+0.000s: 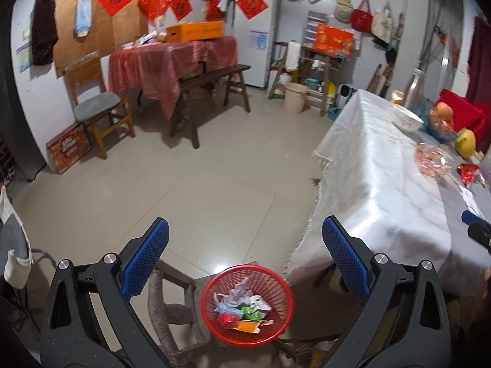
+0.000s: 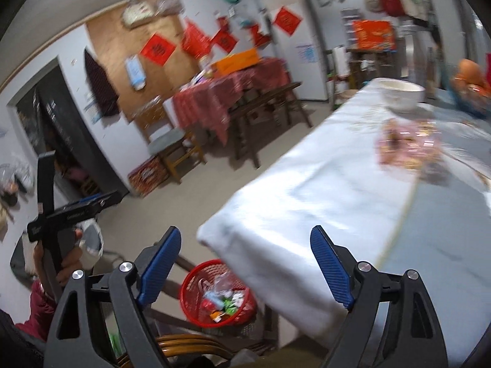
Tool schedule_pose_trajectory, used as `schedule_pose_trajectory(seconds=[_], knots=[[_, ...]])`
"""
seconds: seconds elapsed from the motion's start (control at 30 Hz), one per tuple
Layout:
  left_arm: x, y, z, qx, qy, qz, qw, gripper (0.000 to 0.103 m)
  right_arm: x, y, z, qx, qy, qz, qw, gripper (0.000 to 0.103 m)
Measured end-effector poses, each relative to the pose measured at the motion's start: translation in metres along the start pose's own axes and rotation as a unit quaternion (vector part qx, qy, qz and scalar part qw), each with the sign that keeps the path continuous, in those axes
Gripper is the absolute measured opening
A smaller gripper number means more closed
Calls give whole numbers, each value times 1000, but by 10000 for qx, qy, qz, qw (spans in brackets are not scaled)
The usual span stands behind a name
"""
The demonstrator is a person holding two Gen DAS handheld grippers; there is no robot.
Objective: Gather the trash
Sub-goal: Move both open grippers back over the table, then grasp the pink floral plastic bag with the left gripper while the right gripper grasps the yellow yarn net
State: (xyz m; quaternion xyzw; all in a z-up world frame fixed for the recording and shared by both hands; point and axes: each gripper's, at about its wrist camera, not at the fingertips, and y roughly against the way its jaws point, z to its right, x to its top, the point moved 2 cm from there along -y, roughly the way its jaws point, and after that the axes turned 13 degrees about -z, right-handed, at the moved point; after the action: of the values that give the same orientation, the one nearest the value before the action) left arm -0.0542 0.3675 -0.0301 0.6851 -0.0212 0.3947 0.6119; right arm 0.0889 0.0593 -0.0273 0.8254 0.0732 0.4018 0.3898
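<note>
A red mesh basket (image 1: 211,285) (image 2: 188,282) sits low beside the table and holds several wrappers and a bit of plastic bag. My left gripper (image 1: 245,224) hangs above it, open and empty. My right gripper (image 2: 245,233) is open over the near corner of the white-clothed table (image 1: 383,190) (image 2: 307,202), with nothing between its fingers. On the table lie a crinkled pink wrapper (image 1: 432,161) (image 2: 408,144) and a red foil wrapper (image 1: 468,171). The right wrist view is blurred.
The basket rests on a wooden stool (image 1: 175,300). A white bowl (image 1: 406,119) (image 2: 402,93), a bag of fruit (image 1: 442,113) and a yellow object (image 1: 465,145) stand farther along the table. A chair (image 1: 98,104), a bench (image 1: 211,79) and a bucket (image 1: 296,98) stand across the tiled floor.
</note>
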Motion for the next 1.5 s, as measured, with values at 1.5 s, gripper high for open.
schedule_pose_trajectory(seconds=[1.5], knots=[[115, -186, 450, -2387, -2377, -1230, 9335, 96, -88, 174, 308, -2512, -2771, 1763, 9105, 93]])
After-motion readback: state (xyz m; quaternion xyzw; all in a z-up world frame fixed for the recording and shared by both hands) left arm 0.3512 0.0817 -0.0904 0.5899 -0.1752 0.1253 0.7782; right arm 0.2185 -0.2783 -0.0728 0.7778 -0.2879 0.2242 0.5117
